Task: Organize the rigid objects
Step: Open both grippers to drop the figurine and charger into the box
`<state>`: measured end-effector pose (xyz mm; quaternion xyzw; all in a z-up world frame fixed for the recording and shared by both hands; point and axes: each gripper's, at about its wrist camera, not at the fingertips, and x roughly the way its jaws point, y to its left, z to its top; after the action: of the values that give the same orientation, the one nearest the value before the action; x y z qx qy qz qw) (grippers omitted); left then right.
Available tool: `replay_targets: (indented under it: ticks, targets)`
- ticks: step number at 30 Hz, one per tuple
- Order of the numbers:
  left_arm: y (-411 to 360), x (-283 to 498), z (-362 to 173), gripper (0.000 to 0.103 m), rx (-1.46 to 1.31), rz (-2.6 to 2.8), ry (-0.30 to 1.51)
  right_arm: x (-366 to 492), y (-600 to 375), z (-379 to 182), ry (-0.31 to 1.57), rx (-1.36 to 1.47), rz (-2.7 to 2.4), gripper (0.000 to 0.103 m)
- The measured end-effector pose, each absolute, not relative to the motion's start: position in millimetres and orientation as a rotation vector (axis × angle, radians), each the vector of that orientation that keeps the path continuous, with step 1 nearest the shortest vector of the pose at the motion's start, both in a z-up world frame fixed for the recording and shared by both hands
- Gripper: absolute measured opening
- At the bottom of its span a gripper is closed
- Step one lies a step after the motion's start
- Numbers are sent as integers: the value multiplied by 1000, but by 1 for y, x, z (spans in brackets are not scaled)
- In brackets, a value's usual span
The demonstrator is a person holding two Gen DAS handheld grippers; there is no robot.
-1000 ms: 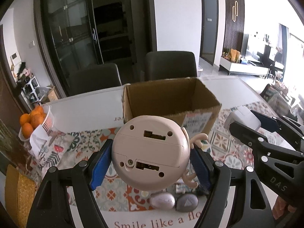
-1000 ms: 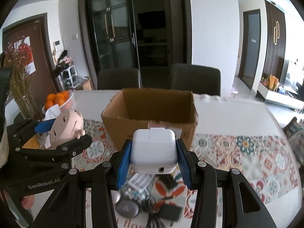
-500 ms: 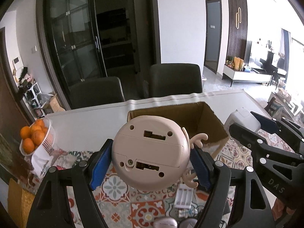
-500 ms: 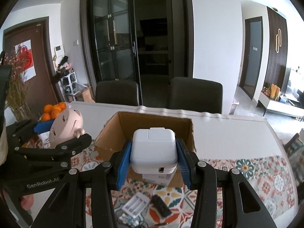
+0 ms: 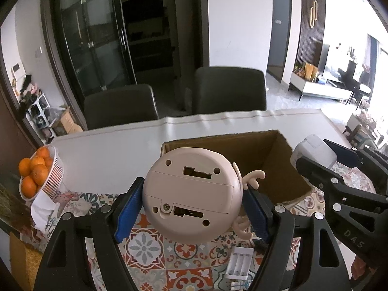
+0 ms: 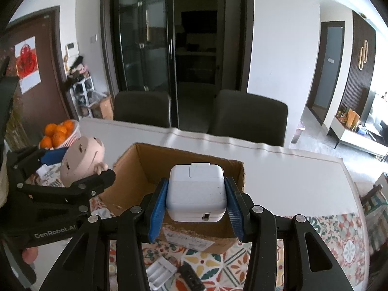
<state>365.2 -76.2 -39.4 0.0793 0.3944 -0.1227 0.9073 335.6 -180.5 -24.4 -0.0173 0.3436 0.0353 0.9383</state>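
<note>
Left wrist view: the left gripper (image 5: 191,208) pinches a round pink plastic toy (image 5: 191,194) by its sides, over the near rim of the open brown cardboard box (image 5: 278,160) (light, rigid, curved, so likely slippery).

Right wrist view: the right gripper (image 6: 195,202) clamps a white square plastic charger (image 6: 196,194) on its flat sides above the box, a firm hold.

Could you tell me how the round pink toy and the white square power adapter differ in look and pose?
The round pink toy is a disc with small antler-like prongs; the white square power adapter is a plain rounded block. The toy shows a screwed underside with slots; the adapter shows a smooth top. The toy fills a wide grip in the left tool; the adapter sits in the narrower right tool. Both hang by the cardboard box.
</note>
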Motion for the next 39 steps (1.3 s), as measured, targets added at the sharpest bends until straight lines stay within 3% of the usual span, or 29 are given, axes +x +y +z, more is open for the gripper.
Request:
replay_targets:
  ticks: [16,30,34,39]
  targets:
    - [-92,409,-97,78,203,-249,1044,390,-202,-88,960,12,84,46]
    - [-85,407,-85,85,258,-135,967,398,-204,-100,991,29,98,46]
    - [-76,400,-77,86,240,-118,945,396,-200,-95,969,36,88,63]
    - [-67,385,-64,90,221,-102,901,383,-197,-78,939,27,27,66]
